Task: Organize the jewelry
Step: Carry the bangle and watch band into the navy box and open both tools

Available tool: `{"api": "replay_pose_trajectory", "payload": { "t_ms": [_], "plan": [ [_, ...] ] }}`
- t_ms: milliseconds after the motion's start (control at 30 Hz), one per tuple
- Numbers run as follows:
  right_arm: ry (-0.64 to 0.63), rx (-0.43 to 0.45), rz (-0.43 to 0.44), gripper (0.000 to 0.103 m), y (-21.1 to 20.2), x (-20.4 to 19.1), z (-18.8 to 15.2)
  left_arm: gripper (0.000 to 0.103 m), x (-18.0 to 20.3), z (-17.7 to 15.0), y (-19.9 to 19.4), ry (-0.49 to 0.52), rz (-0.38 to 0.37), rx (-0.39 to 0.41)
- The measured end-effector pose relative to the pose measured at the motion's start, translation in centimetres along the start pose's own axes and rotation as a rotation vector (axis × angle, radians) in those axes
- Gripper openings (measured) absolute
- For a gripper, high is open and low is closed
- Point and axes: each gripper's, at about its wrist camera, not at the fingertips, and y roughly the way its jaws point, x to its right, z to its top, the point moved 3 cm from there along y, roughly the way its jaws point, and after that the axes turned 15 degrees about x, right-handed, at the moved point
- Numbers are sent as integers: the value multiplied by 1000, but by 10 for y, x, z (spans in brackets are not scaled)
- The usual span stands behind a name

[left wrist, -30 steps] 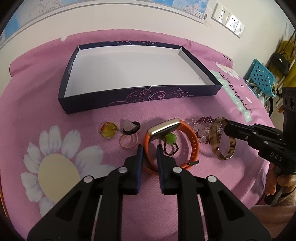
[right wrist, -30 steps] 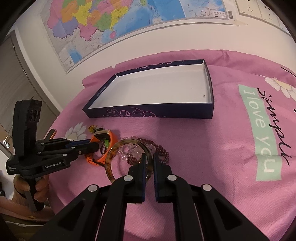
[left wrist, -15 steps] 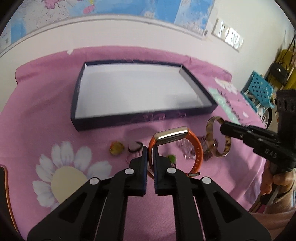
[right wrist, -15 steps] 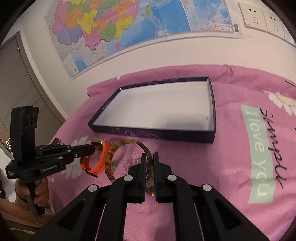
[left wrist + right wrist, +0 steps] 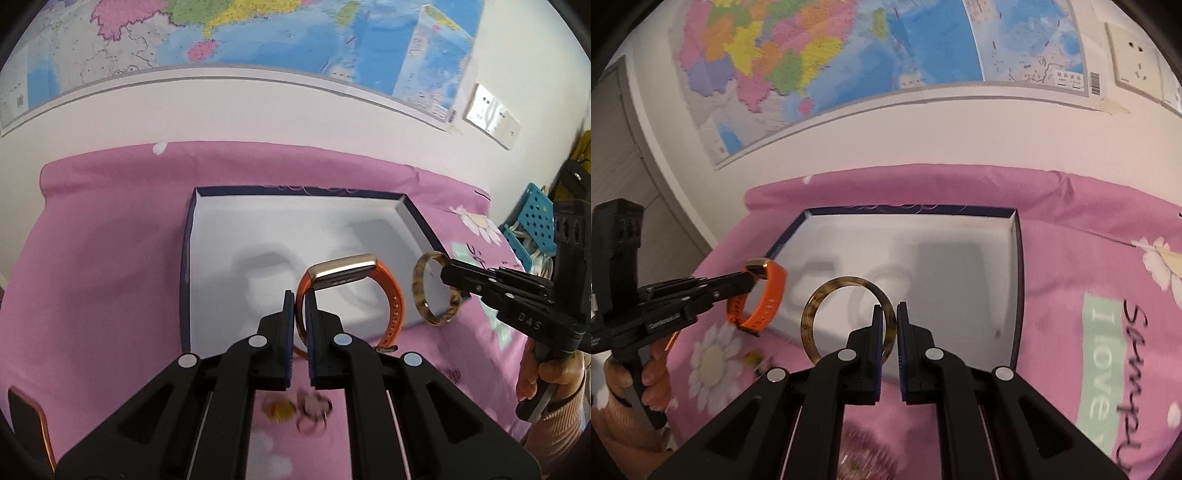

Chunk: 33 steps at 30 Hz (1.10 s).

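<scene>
My left gripper (image 5: pixel 300 303) is shut on the strap of an orange wristband with a gold face (image 5: pixel 388 295), held in the air over the near part of the dark blue box (image 5: pixel 183 266) with its white floor. My right gripper (image 5: pixel 890 314) is shut on a tortoiseshell bangle (image 5: pixel 822 295), also lifted above the box's (image 5: pixel 1019 280) near edge. In the left wrist view the right gripper (image 5: pixel 445 271) with the bangle (image 5: pixel 419 291) hangs at the right. In the right wrist view the left gripper (image 5: pixel 751 278) carries the wristband (image 5: pixel 768 299) at the left.
Small rings and a yellow charm (image 5: pixel 282 408) lie blurred on the pink flowered cloth (image 5: pixel 92 277) below my left fingers. Purple beads (image 5: pixel 866 450) lie under my right gripper. A wall with a map (image 5: pixel 831 55) stands behind the box. A blue crate (image 5: pixel 532 221) is at far right.
Both grippers have lifted their pieces off the cloth and carried them forward over the box's near edge. The left jaws went from loosely around the orange strap to shut on it.
</scene>
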Motion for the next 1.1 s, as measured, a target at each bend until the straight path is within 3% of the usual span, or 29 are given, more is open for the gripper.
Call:
{"api": "replay_pose_trajectory", "payload": {
  "t_ms": [567,867,1100],
  "plan": [
    [37,-109,-112,6,103,26,30,7,-14,28,96,61,81,-79],
    [60,-168,-146,6,132,30,35,6,-17,30,122,72,94,-121],
    [79,-155,-160,11,128,32,38,7,-17,33,129,80,109,-135]
  ]
}}
